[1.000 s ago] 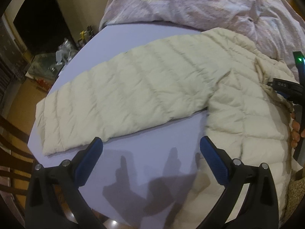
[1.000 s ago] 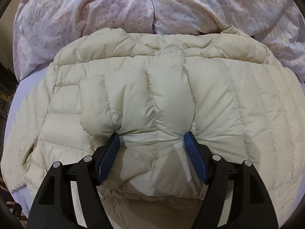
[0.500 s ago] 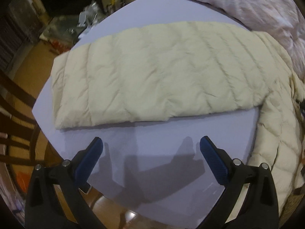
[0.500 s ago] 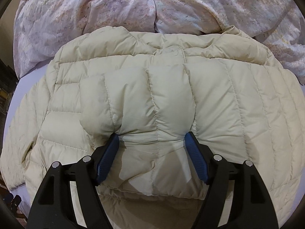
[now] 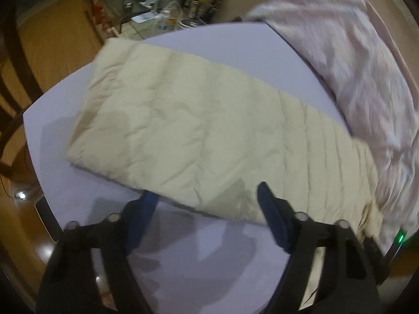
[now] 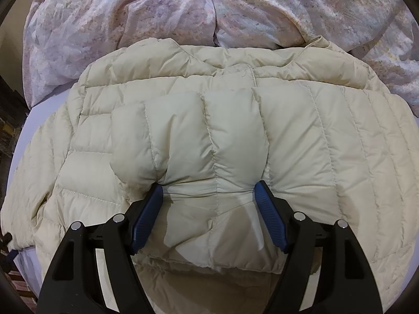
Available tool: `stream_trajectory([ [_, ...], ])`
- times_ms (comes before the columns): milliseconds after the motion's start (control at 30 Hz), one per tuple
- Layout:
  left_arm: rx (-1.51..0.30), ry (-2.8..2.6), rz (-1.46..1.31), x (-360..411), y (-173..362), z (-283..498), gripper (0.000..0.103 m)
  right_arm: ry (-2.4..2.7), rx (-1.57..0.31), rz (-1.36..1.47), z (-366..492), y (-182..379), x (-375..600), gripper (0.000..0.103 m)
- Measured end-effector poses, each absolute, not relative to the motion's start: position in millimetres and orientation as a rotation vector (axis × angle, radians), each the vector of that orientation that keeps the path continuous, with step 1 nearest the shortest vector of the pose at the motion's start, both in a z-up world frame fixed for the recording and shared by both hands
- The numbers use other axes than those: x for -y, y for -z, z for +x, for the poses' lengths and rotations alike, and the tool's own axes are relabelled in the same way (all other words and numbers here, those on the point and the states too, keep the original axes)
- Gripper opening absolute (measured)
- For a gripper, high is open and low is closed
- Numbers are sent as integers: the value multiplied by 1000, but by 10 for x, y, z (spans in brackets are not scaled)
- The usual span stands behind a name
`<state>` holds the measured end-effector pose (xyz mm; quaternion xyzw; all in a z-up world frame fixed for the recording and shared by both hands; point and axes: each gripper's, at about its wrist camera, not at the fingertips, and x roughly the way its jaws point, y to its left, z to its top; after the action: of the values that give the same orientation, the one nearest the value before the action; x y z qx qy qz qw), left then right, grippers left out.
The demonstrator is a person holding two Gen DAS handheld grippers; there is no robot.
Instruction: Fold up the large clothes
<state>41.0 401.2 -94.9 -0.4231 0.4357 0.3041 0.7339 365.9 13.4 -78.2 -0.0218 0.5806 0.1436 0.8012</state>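
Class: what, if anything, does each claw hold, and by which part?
Right claw pins the puffer jacket's folded-over sleeve end. Left claw is closing around the sleeve's near edge.

A home: floral duvet (image 6: 262,7), wooden chair (image 5: 10,83)

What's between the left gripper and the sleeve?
Nothing visible. The left gripper is at the sleeve's near edge, jaws closing, with only bare table below it. The right gripper presses on the jacket body.
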Motion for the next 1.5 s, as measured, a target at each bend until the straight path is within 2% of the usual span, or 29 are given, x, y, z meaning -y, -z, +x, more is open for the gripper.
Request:
stream_trajectory([
  [100, -941, -712, -973, -4136, 958, 382, 47, -310, -1241, -49, 3645, 769, -122, 74],
  [167, -935, -749, -1002, -4243, 971, 370, 24, -311, -1239, -50, 3635, 763, -121, 75],
  [233, -934, -769, -1015, -4311, 975, 353, 10, -314, -1235, -53, 3630, 768, -121, 75],
  [333, -931, -782, -995, -4353, 955, 418, 3, -321, -1229, -61, 3626, 773, -120, 75],
  [567, -857, -731, -815, -4130, 382, 781, 1, -329, -1212, -94, 3583, 776, -140, 75],
  [767, -785, -549, -649, -3558, -224, 1312, 1, -347, -1200, -105, 3534, 789, -170, 75],
  [933, -781, -379, -532, -2969, -491, 1763, 1, -379, -1198, -100, 3528, 777, -128, 75],
  [1167, -799, -151, -424, -2087, -559, 2444, 1, -427, -1192, -51, 3512, 620, 127, 75],
  [1500, -886, 89, -354, -942, -317, 2853, 1, -349, -1101, -18, 3541, 329, 771, 75],
])
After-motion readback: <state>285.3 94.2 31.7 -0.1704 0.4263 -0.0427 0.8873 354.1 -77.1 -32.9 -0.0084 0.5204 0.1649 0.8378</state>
